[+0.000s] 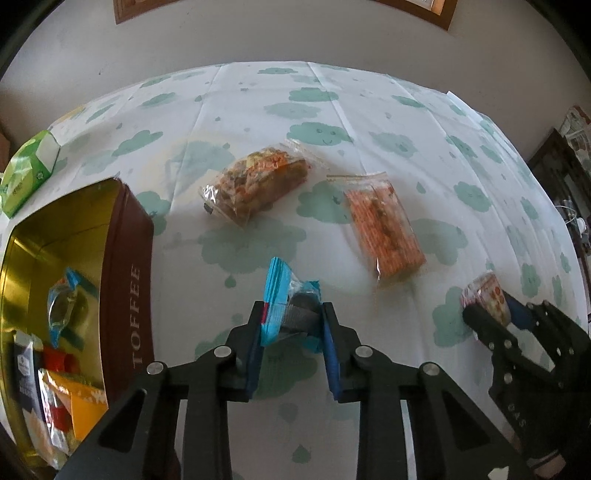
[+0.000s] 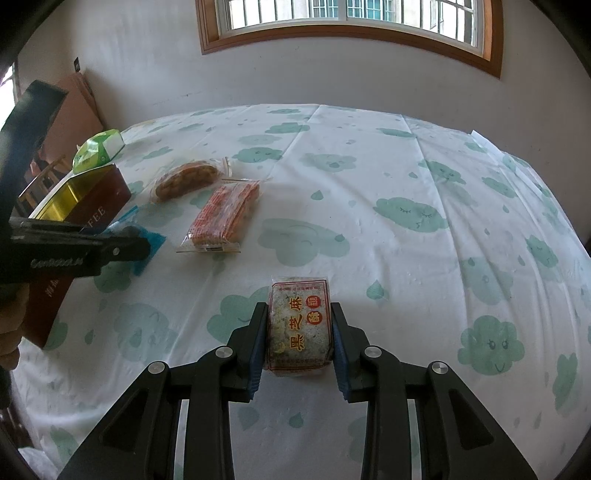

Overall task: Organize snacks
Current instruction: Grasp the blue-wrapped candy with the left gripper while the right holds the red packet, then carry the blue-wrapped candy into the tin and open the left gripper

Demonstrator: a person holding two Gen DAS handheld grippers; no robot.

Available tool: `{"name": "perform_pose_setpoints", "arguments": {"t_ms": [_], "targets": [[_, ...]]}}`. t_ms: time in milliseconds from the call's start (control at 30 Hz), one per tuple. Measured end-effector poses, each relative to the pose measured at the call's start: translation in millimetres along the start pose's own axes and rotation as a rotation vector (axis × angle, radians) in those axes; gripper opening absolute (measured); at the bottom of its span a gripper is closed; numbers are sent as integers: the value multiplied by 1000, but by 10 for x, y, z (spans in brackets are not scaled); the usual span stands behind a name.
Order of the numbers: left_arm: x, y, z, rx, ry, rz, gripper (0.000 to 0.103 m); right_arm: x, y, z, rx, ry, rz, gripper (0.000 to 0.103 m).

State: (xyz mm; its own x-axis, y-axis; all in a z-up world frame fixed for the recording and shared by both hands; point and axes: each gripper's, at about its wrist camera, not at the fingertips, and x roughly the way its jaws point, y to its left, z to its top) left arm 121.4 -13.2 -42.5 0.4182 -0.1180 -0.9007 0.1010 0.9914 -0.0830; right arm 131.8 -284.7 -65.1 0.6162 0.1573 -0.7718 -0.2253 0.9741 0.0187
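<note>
Covering the table, a white cloth (image 2: 369,192) printed with green clouds carries all the items. A window (image 2: 347,22) with a wooden frame sits in the wall behind it.

At the left edge stands an open tin (image 1: 127,280), brown outside and gold inside, lettered TOFFEE on its side. Several wrapped snacks lie inside it: one blue-edged clear packet, red, orange and dark ones below; no finer detail is legible. Just behind the tin rests a green pack (image 1: 27,171).

Two clear-wrapped snacks lie mid-table, near each other but apart: a brown cake (image 1: 256,182) toward the tin and an orange bar (image 1: 384,230) to its right.

Left gripper (image 1: 291,314): clenched on a blue packet (image 1: 280,295), blue pads pressing both sides. The packet stands on edge in the grip, low over the cloth just right of the tin; whether it touches the cloth cannot be told.

Right gripper (image 2: 300,325): clenched on a sesame bar (image 2: 300,326), a flat clear pack with a red border and yellow characters, speckled filling visible. Pads press its two long sides. The bar sits near the table's front edge, well right of the tin, seemingly on or just above the cloth.

In the right wrist view part of a hand (image 2: 9,332) shows at the left border, behind the left gripper.
</note>
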Motion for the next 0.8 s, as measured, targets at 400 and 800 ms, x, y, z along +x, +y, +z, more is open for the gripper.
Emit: {"name": "perform_pose_setpoints", "arguments": {"t_ms": [400,800], "targets": [[-238,-85,-261,23,-4,11,25,3,-16,-2,0,0,1,33],[-698,112,-292,-5,-94,30,25,13,-38,-9,-12,2,-9,34]]}}
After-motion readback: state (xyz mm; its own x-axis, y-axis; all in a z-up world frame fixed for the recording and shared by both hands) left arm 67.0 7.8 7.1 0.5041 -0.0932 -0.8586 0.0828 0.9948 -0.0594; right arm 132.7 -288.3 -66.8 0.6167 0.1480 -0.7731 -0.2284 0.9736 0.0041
